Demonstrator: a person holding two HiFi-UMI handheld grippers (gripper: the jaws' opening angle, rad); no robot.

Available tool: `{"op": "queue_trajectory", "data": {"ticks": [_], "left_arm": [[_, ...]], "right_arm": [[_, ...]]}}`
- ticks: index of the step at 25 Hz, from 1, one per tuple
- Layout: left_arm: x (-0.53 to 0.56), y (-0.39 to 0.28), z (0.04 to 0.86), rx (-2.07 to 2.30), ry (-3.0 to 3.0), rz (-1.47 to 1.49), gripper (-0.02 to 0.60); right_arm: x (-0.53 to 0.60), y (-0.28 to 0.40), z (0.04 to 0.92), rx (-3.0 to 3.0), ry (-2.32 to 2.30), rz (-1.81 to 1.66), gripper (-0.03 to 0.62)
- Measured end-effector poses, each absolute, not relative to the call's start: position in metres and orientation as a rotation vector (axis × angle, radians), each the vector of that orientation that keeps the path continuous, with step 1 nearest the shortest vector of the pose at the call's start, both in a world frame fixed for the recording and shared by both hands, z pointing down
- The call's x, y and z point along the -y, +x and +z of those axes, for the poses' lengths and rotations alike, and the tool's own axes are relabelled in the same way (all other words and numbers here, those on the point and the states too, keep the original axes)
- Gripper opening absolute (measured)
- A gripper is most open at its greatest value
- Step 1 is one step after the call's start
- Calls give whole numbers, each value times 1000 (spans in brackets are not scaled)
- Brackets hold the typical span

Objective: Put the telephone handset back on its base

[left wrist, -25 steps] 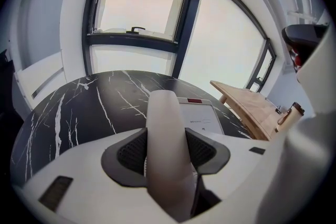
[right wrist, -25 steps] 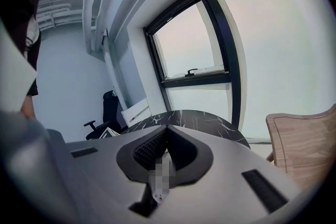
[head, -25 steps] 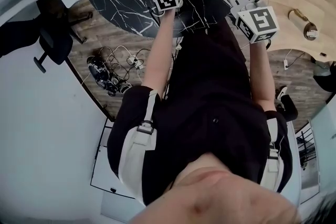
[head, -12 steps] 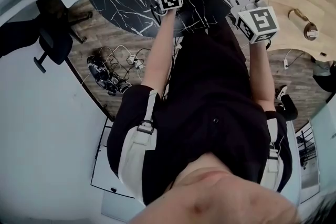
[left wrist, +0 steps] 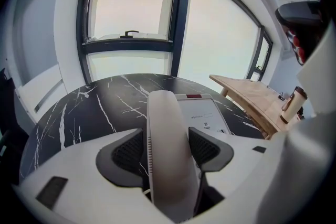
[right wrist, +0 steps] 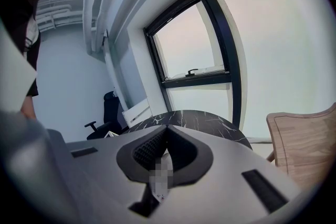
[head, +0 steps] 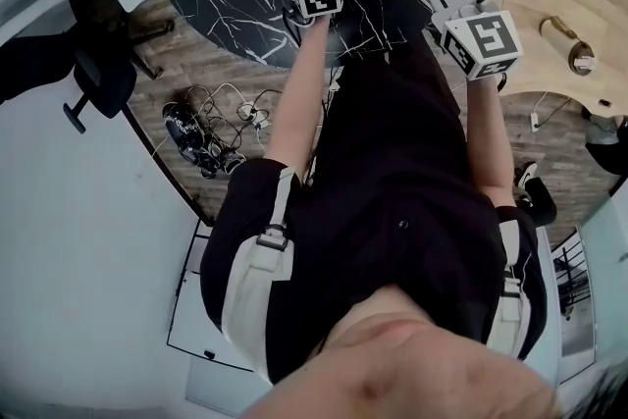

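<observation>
1. Evidently, the handset is laid on its base, with the left claw just opened around it.
2. Right of the base, the right claw is closed and empty.
3. A clean withdrawal from the base is needed next.

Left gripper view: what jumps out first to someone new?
The pale handset lies along the left side of its base on the black marbled table. It runs straight between the jaws of the left gripper, which have just been opening and stand wide on either side of it. In the right gripper view, the right gripper is shut on nothing, facing the big window.
</observation>
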State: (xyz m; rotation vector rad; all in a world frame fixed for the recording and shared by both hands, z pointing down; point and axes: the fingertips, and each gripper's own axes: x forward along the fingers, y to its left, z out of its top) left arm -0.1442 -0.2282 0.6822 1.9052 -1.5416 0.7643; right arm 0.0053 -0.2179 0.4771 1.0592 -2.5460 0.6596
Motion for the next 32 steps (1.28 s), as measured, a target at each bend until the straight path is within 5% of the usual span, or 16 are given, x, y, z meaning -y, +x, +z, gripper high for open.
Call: {"op": "queue_trajectory", "data": {"ticks": [32], "left_arm": [[142,-131,546,1634,2163,556,255]], "right_arm": [[129,6,413,2676,1176,494,31]]}}
